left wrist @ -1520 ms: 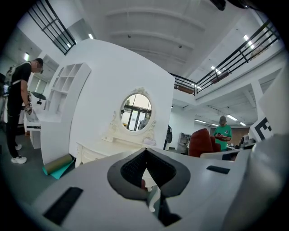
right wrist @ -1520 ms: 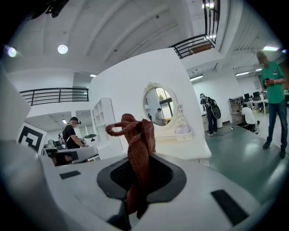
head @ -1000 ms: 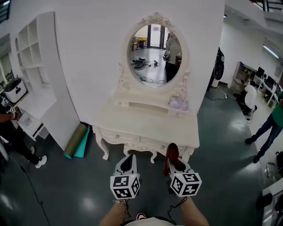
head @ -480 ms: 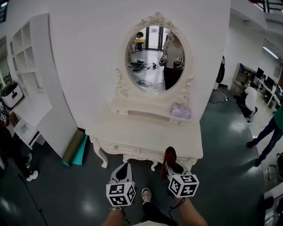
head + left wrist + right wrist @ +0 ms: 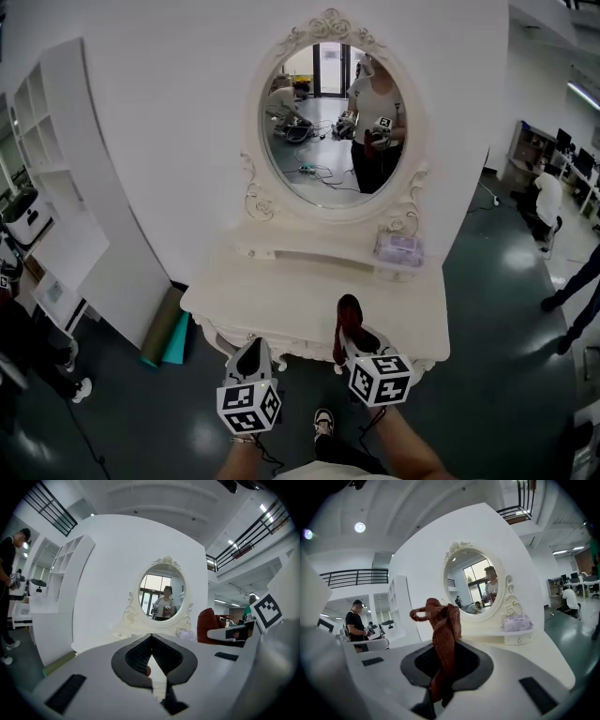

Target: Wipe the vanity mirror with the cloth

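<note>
White wall [image 5: 159, 141], oval vanity mirror [image 5: 328, 131]; right gripper [image 5: 354, 339] tight on nubby cloth [image 5: 348, 312] (left gripper [image 5: 250, 346] seemingly closed)

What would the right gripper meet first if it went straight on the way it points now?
Probably the white oval vanity mirror or its low shelf; depth is unclear. The right gripper, shut on the rust-red cloth, points over the white tabletop.

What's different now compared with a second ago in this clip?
The person has stepped closer to the vanity table: the vanity mirror looms larger in the head view, and both grippers have come forward to the table's front edge. Nothing was picked up or released. The right gripper stays shut on the red-brown cloth, and the left gripper stays shut and empty.
</note>
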Motion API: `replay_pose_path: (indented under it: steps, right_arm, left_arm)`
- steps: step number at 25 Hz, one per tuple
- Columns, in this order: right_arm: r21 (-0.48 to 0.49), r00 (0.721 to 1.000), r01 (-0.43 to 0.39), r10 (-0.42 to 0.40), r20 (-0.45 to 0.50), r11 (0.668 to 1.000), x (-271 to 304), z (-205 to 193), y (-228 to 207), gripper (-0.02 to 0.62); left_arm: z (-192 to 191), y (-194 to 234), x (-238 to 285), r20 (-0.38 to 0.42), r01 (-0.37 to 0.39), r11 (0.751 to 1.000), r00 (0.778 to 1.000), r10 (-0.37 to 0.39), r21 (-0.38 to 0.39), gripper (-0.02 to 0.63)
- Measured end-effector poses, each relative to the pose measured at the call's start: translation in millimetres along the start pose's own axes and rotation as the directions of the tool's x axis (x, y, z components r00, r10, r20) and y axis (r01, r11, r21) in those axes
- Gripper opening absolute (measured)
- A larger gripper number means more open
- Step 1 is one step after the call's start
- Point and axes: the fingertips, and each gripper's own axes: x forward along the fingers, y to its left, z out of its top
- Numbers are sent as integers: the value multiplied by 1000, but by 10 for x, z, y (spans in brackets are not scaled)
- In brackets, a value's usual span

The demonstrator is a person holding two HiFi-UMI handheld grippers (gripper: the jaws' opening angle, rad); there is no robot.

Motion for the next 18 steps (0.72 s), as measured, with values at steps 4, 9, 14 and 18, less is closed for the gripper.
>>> replay_pose_path:
  steps: [4,9,14,18]
  right_arm:
    - [6,1000,-4,4,-9,1000,388,140,-169,58]
    - [14,1000,8,-8,0,1000,815,373,-446,58]
    - [2,1000,17,-17,-2,1000,1225,588,-694,58]
    - [-10,1000,23,-23,-2,1000,1487,732,-854,58]
  left_arm:
    - [100,79,431,-9,-10,1000,1000,10,-7,6]
    - [245,102,963,-11,-3,1000,1000,3,-3,6]
    - [415,133,1497,4,5,1000,1000,-5,-10,5]
    - [466,162,1826,2,7,1000,1000,-7,-17,6]
